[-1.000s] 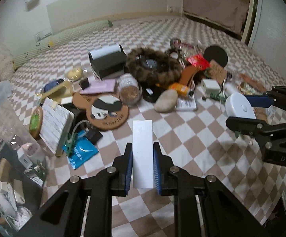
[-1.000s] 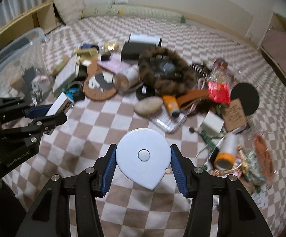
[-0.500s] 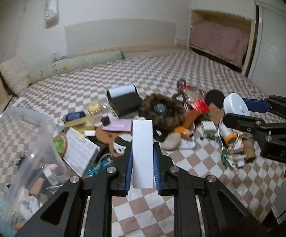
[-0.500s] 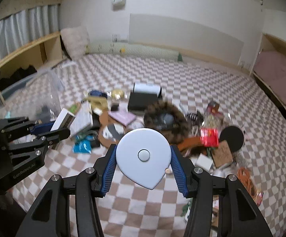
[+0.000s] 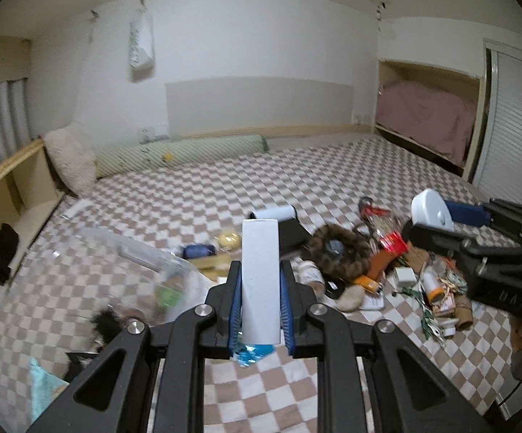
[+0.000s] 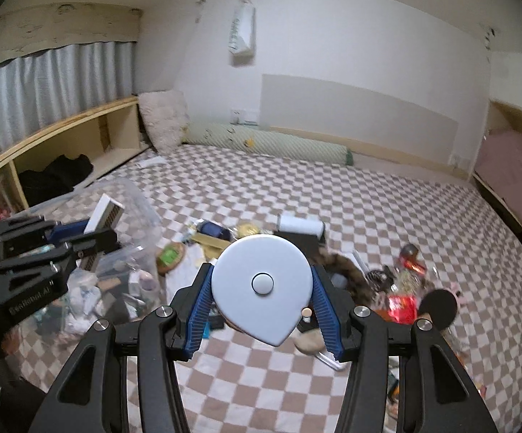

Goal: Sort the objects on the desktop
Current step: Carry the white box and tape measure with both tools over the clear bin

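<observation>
Both items are being carried clear of the checkered floor [image 6: 369, 198] toward the clear bin [image 6: 134, 216] — the drop should be made over its opening. White box [image 5: 261, 278] is being clamped by left gripper [image 5: 261, 310], round white device [image 6: 262, 285] by right gripper [image 6: 262, 310]. Clutter pile [image 5: 376, 256] is lying beside the bin — low passes should be avoided.

left hand-held gripper [image 5: 261, 310] clamping white box [image 5: 261, 281]

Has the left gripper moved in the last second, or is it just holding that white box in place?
Yes. The left gripper, shut on the white box, has risen and tilted up: the object pile dropped lower in its view, and the back wall now shows.
</observation>
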